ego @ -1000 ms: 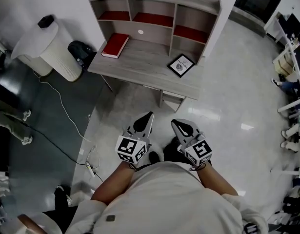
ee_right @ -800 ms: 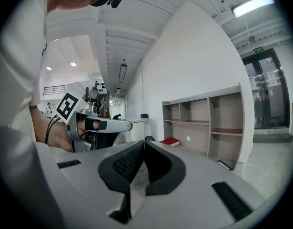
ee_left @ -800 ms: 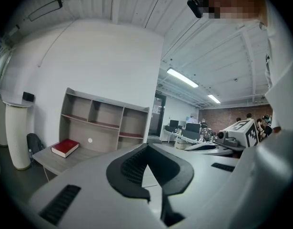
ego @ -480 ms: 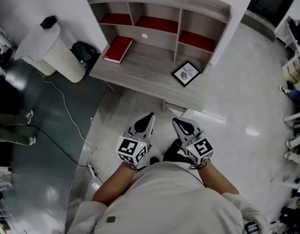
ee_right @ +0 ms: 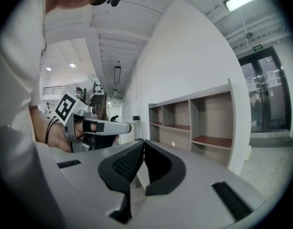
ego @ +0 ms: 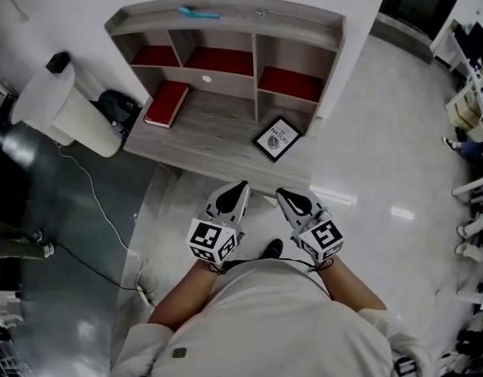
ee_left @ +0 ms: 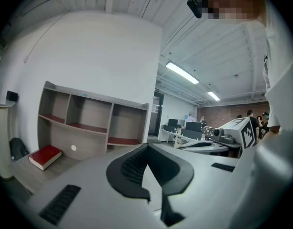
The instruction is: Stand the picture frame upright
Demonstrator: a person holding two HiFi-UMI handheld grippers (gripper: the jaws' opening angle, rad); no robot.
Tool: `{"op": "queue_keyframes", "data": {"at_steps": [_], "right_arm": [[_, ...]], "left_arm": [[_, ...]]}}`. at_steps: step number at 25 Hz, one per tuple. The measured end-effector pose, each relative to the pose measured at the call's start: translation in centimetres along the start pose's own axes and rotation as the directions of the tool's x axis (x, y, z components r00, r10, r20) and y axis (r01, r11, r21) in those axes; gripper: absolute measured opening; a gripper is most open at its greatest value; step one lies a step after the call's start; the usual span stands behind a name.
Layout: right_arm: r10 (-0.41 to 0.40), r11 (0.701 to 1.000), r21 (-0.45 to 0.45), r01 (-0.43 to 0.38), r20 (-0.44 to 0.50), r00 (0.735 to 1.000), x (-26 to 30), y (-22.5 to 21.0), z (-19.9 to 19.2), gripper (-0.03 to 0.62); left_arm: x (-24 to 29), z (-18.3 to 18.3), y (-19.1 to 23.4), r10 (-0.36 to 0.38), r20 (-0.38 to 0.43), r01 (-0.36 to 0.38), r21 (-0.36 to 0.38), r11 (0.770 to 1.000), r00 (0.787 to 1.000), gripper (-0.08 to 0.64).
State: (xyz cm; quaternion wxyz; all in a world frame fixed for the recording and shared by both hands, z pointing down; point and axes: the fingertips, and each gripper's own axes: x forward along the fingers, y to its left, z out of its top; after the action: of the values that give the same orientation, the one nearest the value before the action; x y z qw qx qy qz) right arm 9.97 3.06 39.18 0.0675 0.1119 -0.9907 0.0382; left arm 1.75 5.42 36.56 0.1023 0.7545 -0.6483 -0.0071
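Both my tongs are closed and hold nothing: in each gripper view the 2 black pads (ee_left: 129,166) meet at their tips, and no thing stands between them. I hold the left tongs (ego: 239,187) and the right tongs (ego: 282,194) side by side, low in front of my body, over the shiny floor (ego: 367,148). They point toward the desk (ego: 195,149). They are near each other but do not touch, and both are well apart from the desk.

The frame (ego: 278,139) lies flat on the right part of the desk top, close to the front edge. It is turned a little askew, just in front of the right one of the 3 open compartments of the shelf unit (ego: 225,34). The frame is black with a white inside and dark print that I cannot read.

1 red book (ego: 166,104) lies flat at the left of the desk, well apart from the frame. 1 small blue thing (ego: 198,12) lies on top of the shelf unit. Left of the desk stands a white bin (ego: 64,104), with a black bag (ego: 115,104) just beside it.
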Motion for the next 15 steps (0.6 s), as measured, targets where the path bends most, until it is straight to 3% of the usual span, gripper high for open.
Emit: {"op": "queue_keyframes", "data": {"at_steps": [8,15], "right_arm": [[-0.15,0.988,0.046,0.149,0.014,0.989,-5.2,-7.3,-0.7,0.02],[-0.278,0.959,0.067,0.277,0.013,0.96,-8.4,-10.7,-0.5,0.02]], "left_arm": [[8.7,0.7,-4.6,-0.16,-0.018,0.161,0.025,0.987,0.987,0.017],[13.2,0.8,-7.3,-0.289,-0.045,0.291,0.042,0.956,0.956,0.016]]}}
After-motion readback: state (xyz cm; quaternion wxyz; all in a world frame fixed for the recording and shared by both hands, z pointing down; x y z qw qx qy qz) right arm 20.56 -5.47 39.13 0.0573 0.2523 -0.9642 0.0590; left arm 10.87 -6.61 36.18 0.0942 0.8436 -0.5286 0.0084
